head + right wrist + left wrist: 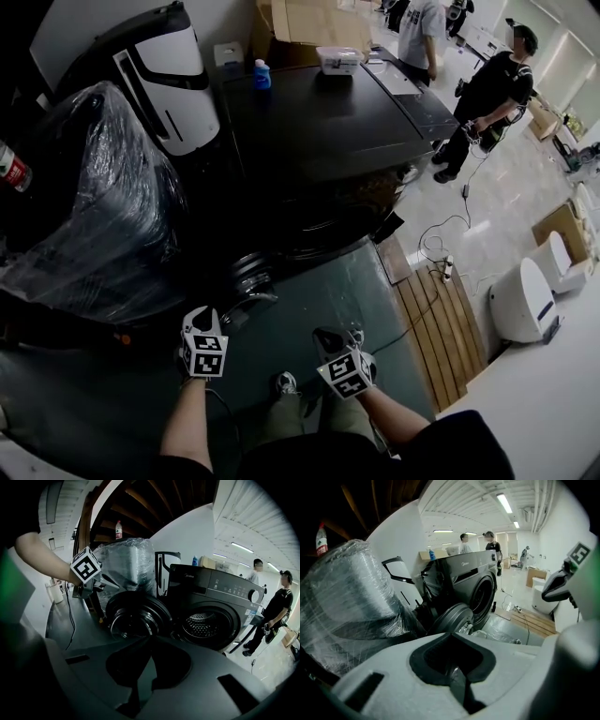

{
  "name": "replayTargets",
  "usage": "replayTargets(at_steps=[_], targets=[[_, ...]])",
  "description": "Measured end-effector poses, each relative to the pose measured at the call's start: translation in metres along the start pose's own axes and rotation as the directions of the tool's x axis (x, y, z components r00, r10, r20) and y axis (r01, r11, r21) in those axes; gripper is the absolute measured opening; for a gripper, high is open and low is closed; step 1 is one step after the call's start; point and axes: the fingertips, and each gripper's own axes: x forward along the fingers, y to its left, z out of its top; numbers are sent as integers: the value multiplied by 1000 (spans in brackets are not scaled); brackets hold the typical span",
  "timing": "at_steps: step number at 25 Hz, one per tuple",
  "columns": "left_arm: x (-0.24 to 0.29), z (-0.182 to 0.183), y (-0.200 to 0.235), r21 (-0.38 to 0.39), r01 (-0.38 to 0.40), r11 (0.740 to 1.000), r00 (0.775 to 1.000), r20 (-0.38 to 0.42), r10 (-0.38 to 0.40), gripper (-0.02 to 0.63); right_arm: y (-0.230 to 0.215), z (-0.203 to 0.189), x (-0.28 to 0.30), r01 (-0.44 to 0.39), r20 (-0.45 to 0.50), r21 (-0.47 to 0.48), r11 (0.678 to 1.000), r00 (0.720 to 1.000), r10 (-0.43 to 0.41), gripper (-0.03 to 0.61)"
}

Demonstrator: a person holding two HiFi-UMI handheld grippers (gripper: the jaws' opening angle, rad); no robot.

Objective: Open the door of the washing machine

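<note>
Plastic-wrapped appliance (94, 206) crowds upper left beside the open washing machine (319, 122); only your right gripper view shows its drum (204, 623). Left gripper (457, 679) and right gripper (140, 686) clenched, empty.

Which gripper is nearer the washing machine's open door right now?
Left. The left gripper hangs just below the open door; the right gripper is farther off to its right. Neither touches it.
</note>
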Motion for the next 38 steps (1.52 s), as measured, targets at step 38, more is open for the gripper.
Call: replayTargets(at_steps=[38], targets=[[-194, 200, -146, 184, 251, 950, 793, 524, -311, 17, -79, 103, -206, 252, 388, 306, 918, 847, -362, 6]])
